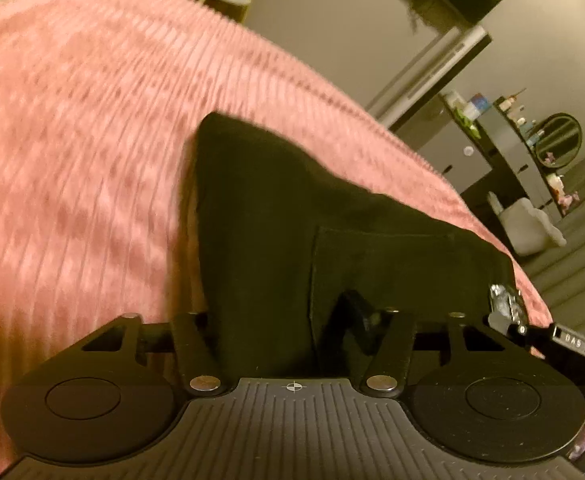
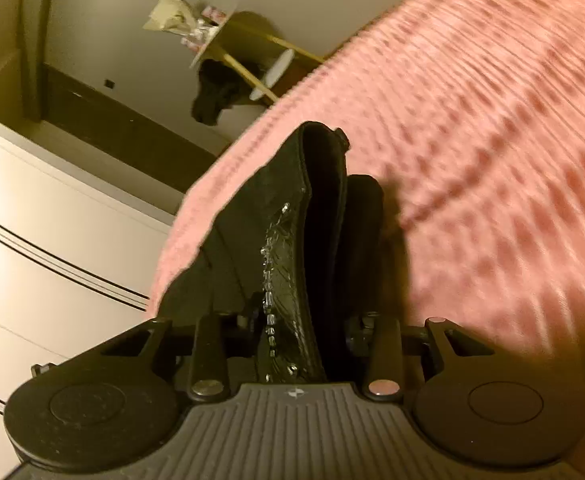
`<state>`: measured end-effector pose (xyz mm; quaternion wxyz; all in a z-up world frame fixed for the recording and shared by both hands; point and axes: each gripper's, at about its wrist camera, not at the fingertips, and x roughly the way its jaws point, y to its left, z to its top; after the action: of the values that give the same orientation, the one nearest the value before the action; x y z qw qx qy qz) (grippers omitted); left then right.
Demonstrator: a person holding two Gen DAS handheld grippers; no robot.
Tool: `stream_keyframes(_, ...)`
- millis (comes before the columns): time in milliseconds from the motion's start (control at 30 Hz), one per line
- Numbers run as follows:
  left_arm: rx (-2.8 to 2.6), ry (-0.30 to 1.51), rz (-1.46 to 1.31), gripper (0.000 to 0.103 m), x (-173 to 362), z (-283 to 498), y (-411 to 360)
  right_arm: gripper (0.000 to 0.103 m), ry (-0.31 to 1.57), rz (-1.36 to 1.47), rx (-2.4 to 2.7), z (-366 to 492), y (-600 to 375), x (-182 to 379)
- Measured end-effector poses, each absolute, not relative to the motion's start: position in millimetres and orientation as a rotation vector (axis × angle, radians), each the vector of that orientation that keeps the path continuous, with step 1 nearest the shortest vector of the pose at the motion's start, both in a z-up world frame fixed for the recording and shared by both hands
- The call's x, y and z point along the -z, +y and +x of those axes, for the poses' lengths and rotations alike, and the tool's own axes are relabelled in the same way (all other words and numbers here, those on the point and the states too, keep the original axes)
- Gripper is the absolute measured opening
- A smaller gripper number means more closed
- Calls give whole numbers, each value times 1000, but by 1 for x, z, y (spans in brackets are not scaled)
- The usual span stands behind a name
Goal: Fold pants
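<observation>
Black pants [image 1: 276, 208] lie on a pink ribbed bedspread [image 1: 72, 140], with a back pocket seam showing in the left wrist view. My left gripper [image 1: 292, 336] is shut on the near edge of the pants; the cloth covers its fingertips. In the right wrist view the pants [image 2: 292, 240] hang bunched and folded, with a row of small shiny studs on the belt part. My right gripper [image 2: 296, 340] is shut on that part, above the bedspread [image 2: 492, 160]. The other gripper's tip [image 1: 508, 308] shows at the pants' right edge.
The bed edge runs close on the right in the left wrist view, with a dark dresser [image 1: 532, 152] and round mirror beyond. In the right wrist view a white wardrobe [image 2: 52, 220] and a small round side table [image 2: 260, 68] stand past the bed's left edge.
</observation>
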<state>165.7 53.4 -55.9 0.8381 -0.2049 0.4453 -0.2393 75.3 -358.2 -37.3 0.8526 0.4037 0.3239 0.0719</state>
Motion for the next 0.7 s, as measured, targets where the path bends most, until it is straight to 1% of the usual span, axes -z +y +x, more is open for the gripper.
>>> stream_keyframes(167, 503, 847, -431, 57, 24, 168, 60, 33, 639, 814, -196, 100, -342, 7)
stream_keyframes(233, 471, 796, -427, 57, 9, 170, 68, 34, 620, 814, -205, 114, -336, -4)
stream_keyframes(267, 448, 780, -424, 64, 3, 173, 72, 37, 610, 819, -206, 121, -333, -9)
stream_keyframes(300, 390, 768, -403, 78, -3, 175, 75, 50, 611, 809, -181, 127, -331, -14)
stream_keyframes(333, 314, 758, -372, 89, -7, 176, 78, 67, 611, 777, -120, 131, -327, -20)
stream_keyframes(367, 229, 739, -335, 101, -11, 174, 79, 73, 593, 753, -54, 131, -325, -26)
stream_keyframes(400, 172, 706, -290, 101, -16, 169, 80, 74, 552, 731, -15, 127, -323, -30)
stream_keyframes(433, 187, 692, -257, 101, -18, 164, 79, 74, 523, 711, -10, 122, -321, -34)
stream_keyframes(567, 210, 708, -260, 102, -7, 144, 73, 73, 549, 710, -101, 105, -301, -26)
stream_keyframes(600, 212, 725, -283, 102, -1, 140, 69, 70, 559, 705, -125, 99, -293, -21)
stream_keyframes(633, 229, 744, -299, 102, 5, 137, 67, 62, 568, 695, -139, 96, -287, -17)
stream_keyframes(667, 247, 763, -302, 102, 11, 135, 65, 57, 582, 672, -140, 93, -281, -12)
stream_keyframes(700, 260, 779, -285, 102, 16, 133, 58, 47, 603, 641, -128, 93, -276, -8)
